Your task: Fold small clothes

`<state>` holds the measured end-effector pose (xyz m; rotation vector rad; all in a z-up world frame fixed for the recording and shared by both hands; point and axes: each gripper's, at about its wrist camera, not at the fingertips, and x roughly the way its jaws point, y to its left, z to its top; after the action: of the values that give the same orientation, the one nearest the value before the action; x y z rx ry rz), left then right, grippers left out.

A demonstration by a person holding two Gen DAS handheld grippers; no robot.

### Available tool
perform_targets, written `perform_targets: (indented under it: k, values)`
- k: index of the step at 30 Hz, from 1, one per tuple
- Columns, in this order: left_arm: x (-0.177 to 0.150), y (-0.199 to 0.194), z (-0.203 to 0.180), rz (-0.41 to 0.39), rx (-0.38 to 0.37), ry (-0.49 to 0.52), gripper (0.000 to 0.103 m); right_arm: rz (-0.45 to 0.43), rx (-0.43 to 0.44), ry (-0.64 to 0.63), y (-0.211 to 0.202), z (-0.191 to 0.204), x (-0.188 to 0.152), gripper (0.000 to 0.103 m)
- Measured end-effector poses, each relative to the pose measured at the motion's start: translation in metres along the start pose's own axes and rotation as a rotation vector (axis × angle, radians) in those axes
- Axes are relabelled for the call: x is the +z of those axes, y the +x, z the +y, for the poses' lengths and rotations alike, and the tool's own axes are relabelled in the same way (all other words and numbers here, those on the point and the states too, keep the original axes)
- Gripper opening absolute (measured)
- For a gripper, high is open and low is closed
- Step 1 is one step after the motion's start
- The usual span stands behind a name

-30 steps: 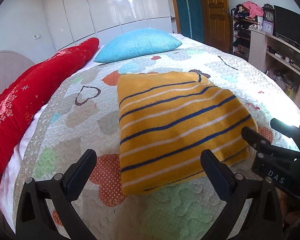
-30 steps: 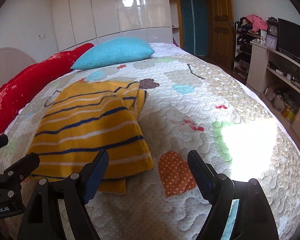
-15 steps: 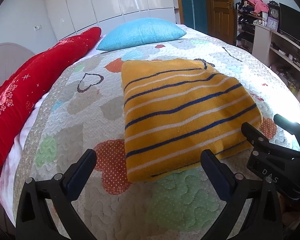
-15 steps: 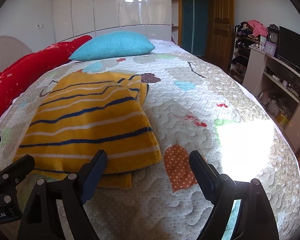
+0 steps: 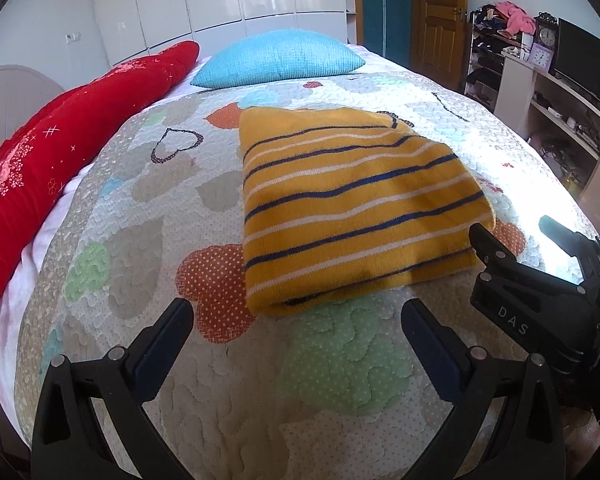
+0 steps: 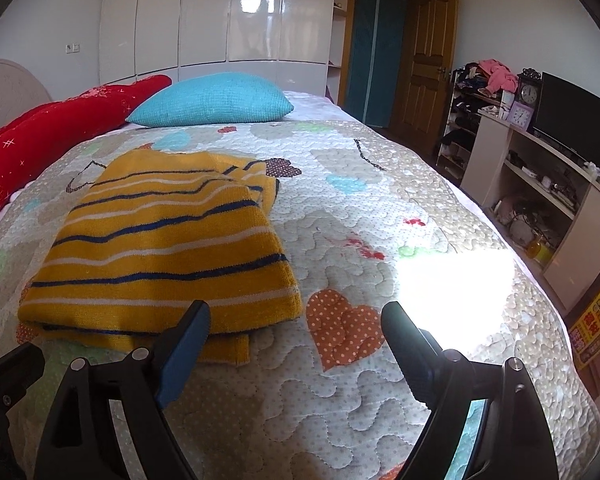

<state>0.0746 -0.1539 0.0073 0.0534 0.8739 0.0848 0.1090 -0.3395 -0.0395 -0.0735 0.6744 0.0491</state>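
Lying along the left edge of the bed, a long red pillow (image 5: 60, 152) is showing a velvety nap with pale embroidered sprigs. Next to it, a blue cushion (image 5: 278, 56) with a fine waffle weave is sitting at the head end. The quilt (image 5: 140, 216) is stitched in wavy lines and patched with dotted hearts in orange, green and grey.

The sweater (image 5: 348, 204), a mustard knit with navy and white stripes, is lying folded into a rough rectangle in the middle of the quilt, its lower layer peeking out at the near edge in the right wrist view (image 6: 160, 248).

The left gripper (image 5: 296, 320) is hovering with its fingers spread wide, gripping nothing, just short of the sweater's near fold. The right gripper (image 6: 296, 316) is likewise gaping and holding nothing, its left finger overlapping the sweater's near right corner in view; contact cannot be told.

At far right, shelves (image 6: 540, 184) are carrying clutter and a clock (image 6: 528, 94).

Against half a second ago: both grippers are sitting a little farther back from the sweater, which is lying unchanged.
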Motion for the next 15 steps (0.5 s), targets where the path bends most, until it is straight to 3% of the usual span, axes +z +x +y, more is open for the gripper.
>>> perform_targets:
  k: [15]
  values:
    - [-0.0034,0.0018,0.0004,0.022,-0.045,-0.016,0.103,0.004,-0.025,-0.033,-0.0002,0.0081,-0.0046,0.091]
